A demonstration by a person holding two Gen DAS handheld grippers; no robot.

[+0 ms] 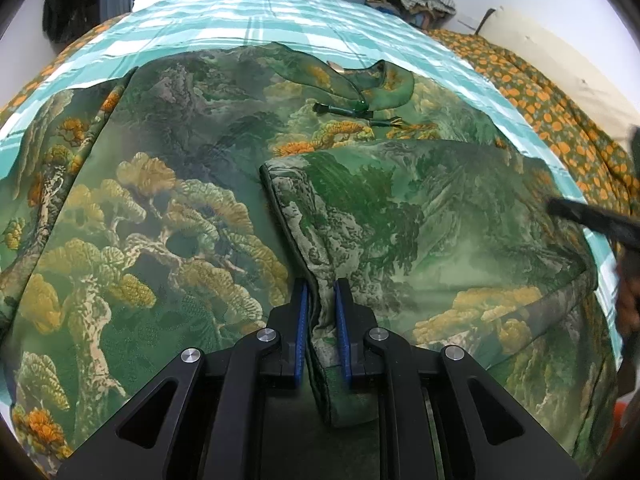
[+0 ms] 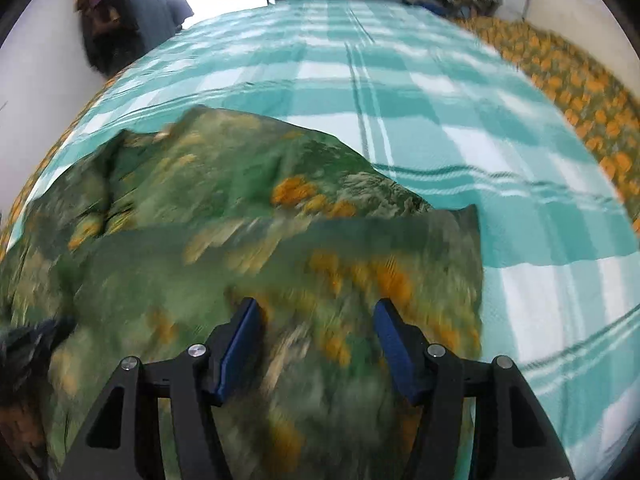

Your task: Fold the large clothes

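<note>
Bedding comes first: a teal checked sheet is spread over the bed, with an orange-spotted cover bunched along its right side. Across the sheet the large green garment, printed with trees and mountains, is laid flat, its collar and knotted ties at the far end. One flap has been brought over onto the garment's body from the right.

The hemmed edge of that flap is pinched between the blue pads of the left claw, which is closed on the cloth. The right claw is held spread above the near part of the garment, with nothing between its pads; its view is blurred, so contact with the fabric cannot be judged.

Several risks can be judged from here. Only a narrow strip of hem is gripped, and the fabric looks smooth and heavy, so the edge could be pulled out of the pads if the flap is dragged quickly. With the flap carried by one claw alone, its far corner may sag or twist, and a skewed fold would result. The layer beneath could be dragged and wrinkled as well. The ties could be trapped inside the fold if they are not tucked flat.
</note>
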